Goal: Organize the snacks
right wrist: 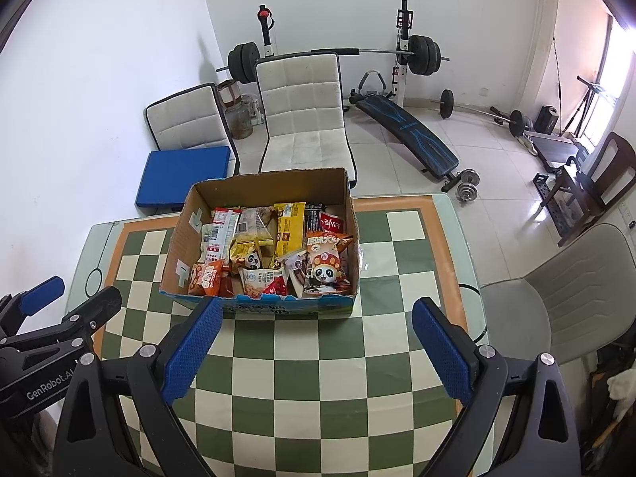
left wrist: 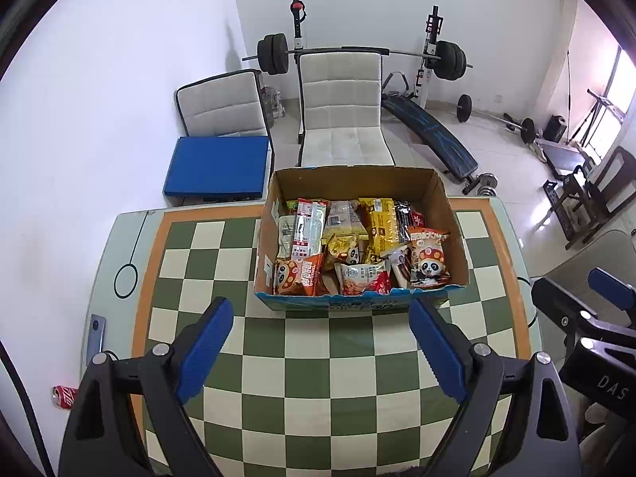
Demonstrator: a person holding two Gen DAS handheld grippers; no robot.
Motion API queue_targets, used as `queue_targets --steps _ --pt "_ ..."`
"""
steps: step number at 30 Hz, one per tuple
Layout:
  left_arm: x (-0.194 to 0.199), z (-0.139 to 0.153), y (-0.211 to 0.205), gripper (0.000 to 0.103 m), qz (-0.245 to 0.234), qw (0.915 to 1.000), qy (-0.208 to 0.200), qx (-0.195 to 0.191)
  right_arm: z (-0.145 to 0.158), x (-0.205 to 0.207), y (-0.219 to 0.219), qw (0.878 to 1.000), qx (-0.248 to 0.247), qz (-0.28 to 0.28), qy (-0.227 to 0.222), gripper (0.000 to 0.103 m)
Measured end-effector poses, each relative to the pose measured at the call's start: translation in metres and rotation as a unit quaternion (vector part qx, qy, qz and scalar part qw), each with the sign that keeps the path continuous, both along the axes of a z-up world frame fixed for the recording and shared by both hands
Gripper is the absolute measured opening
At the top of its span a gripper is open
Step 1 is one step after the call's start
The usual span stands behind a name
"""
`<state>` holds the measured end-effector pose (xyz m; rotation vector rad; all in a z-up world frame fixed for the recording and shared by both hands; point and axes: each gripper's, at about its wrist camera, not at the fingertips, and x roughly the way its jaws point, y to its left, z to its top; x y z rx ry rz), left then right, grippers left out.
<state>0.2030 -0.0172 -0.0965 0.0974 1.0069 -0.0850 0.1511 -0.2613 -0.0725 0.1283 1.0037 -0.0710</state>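
Note:
An open cardboard box (left wrist: 357, 177) stands on the checkered table (left wrist: 318, 357), filled with several snack packets, among them a panda-print bag (left wrist: 429, 258) and a yellow packet (left wrist: 381, 226). The box also shows in the right wrist view (right wrist: 270, 187), with the panda bag (right wrist: 326, 266). My left gripper (left wrist: 320, 310) is open and empty, hovering just in front of the box's near wall. My right gripper (right wrist: 318, 310) is open and empty, also in front of the box. Each gripper appears at the edge of the other's view.
Two white chairs (left wrist: 338, 99) and a blue cushion (left wrist: 218, 167) stand behind the table. A weight bench and barbell (left wrist: 429, 123) sit further back. A grey chair (right wrist: 556, 298) is at the table's right. A phone (left wrist: 95, 336) lies at the left table edge; a red can (left wrist: 63, 395) lies on the floor.

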Motion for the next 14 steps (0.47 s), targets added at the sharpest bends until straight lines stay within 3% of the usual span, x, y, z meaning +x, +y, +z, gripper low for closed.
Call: queue_targets --steps 14 --pt "-0.0016 -0.0030 0.0012 0.091 -0.001 1.0000 0.000 0.001 -0.0004 -0.0028 -0.0022 1.000 0.001 -0.005 0.001 0.098"
